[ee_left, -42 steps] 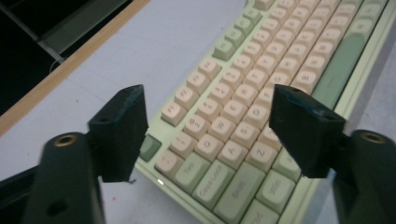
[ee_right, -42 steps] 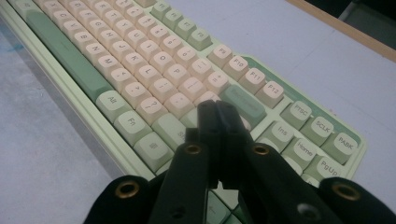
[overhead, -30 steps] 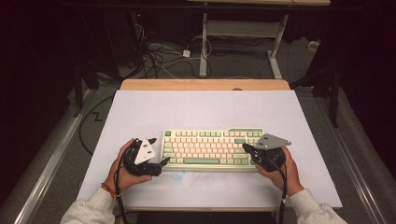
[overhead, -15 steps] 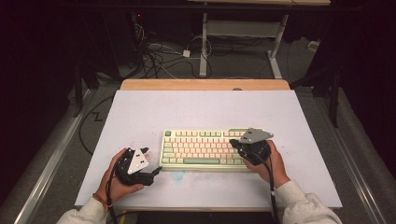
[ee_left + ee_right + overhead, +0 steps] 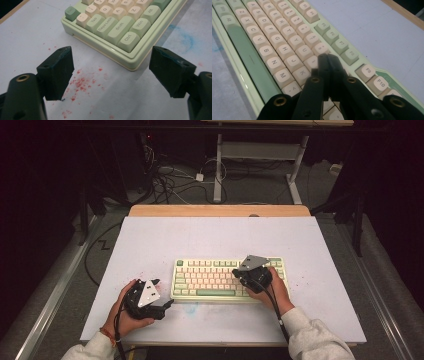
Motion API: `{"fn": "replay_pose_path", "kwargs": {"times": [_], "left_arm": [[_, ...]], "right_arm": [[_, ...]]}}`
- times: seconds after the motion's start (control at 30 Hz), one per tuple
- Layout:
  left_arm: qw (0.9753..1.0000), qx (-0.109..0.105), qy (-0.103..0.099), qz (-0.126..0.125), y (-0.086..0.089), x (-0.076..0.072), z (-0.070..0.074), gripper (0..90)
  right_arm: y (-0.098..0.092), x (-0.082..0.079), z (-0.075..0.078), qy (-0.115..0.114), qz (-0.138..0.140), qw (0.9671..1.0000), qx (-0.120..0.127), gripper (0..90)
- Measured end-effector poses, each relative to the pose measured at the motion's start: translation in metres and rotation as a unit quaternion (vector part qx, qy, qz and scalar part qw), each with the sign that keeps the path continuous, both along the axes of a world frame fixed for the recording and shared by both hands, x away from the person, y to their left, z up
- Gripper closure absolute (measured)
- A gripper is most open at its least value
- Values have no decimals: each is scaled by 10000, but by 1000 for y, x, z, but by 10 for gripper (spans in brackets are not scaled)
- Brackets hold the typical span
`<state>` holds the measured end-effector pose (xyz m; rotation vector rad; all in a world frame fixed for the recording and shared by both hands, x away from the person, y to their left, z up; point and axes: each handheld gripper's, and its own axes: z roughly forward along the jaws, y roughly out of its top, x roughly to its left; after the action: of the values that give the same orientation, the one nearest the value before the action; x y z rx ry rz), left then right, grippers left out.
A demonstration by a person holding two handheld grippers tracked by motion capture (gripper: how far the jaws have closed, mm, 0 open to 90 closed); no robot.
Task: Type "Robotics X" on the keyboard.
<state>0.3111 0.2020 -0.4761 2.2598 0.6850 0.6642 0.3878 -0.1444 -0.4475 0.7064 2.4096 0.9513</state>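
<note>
While the right tongs [image 5: 327, 58] have their two black jaws pressed flat together with nothing between them, their joined tip sits low over the cream keys of the keyboard [image 5: 227, 277], just above the row that holds I and K; whether it touches a keycap I cannot tell. In the high view these right tongs [image 5: 241, 272] lie over the right half of the keyboard, with the person's right hand [image 5: 272, 290] behind them.

The left tongs [image 5: 110, 72] are spread wide, holding nothing, their jaws standing either side of the keyboard's near left corner (the Ctrl key lies just beyond the gap) and apart from it. Under them the tabletop [image 5: 30, 30] carries a scatter of small red specks [image 5: 82, 82], and a faint blue smear [image 5: 183, 38] marks it beside the keyboard. Seen from above, the left tongs [image 5: 162, 295] hang just off the keyboard's left end, near the front edge of the tabletop, held in the left hand [image 5: 130, 312].

The keyboard itself, pale green with cream keys, lies flat toward the front edge of the white tabletop [image 5: 210, 240], roughly midway between its left and right edges.
</note>
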Motion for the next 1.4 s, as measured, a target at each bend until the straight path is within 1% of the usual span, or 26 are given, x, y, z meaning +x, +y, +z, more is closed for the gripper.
{"fn": "replay_pose_path", "kwargs": {"times": [0.07,0.2,0.3,0.37,0.43,0.47,0.5,0.53,0.57,0.6,0.67,0.7,0.77,0.87,0.9,0.93,1.0,1.17,1.2,1.23,1.33,1.37,1.4], "left_arm": [[10000,-3,-6,11,0,0,0,192],[10000,14,19,-9,0,0,-1,192],[10000,11,22,-17,0,0,-1,192],[10000,28,39,-22,0,1,-1,192],[10000,31,44,-22,1,1,-1,192],[10000,28,47,-20,1,1,-1,192],[10000,28,47,-20,1,1,-1,192],[10000,28,35,-16,1,1,-1,192],[10000,28,35,-16,1,1,-1,192],[10000,33,36,-20,1,1,-1,192],[10000,-3,36,3,2,1,-1,198],[10000,-16,48,15,2,2,-1,198],[10000,-6,61,14,3,2,-1,199],[10000,18,52,23,3,2,-1,199],[10000,25,46,23,3,2,-1,199],[10000,21,53,26,3,2,-1,199],[9999,-27,84,72,2,2,-2,208],[9999,-7,123,86,2,4,-2,208],[9999,-2,127,79,2,4,-2,208],[9999,-3,137,77,2,4,-2,208],[9998,-50,139,98,3,3,-2,214],[9999,-74,81,113,4,4,-1,215],[9999,-74,81,113,4,4,-1,215]], "right_arm": [[3,2,-2,5,21,10000,-57,900],[6,4,-4,16,5,10000,-97,900],[8,6,-7,51,-67,9999,-137,900],[9,7,-9,104,-130,9995,-260,900],[9,8,-9,171,-178,9993,-270,900],[10,8,-9,154,-178,9993,-279,900],[9,7,-8,130,-134,9995,-245,900],[8,6,-7,128,-113,9997,-155,900],[8,6,-7,128,-113,9997,-155,900],[6,5,-5,84,-107,9999,-97,900],[4,4,-3,53,-142,9999,-33,900],[3,4,-2,29,-118,9999,-5,900],[0,2,0,-6,-147,9999,55,900],[-5,-1,4,-118,-150,9996,191,888],[-5,-1,4,-118,-150,9996,191,888],[-9,-2,9,-197,-145,9993,282,865],[-13,-4,13,-285,-170,9989,328,833],[-22,-9,19,-352,-262,9981,439,712],[-22,-9,19,-352,-262,9981,439,712],[-27,-12,23,-421,-305,9973,512,655],[-35,-17,27,-512,-281,9958,702,559],[-38,-19,28,-558,-340,9951,737,532],[-38,-19,28,-558,-340,9951,737,532]]}}
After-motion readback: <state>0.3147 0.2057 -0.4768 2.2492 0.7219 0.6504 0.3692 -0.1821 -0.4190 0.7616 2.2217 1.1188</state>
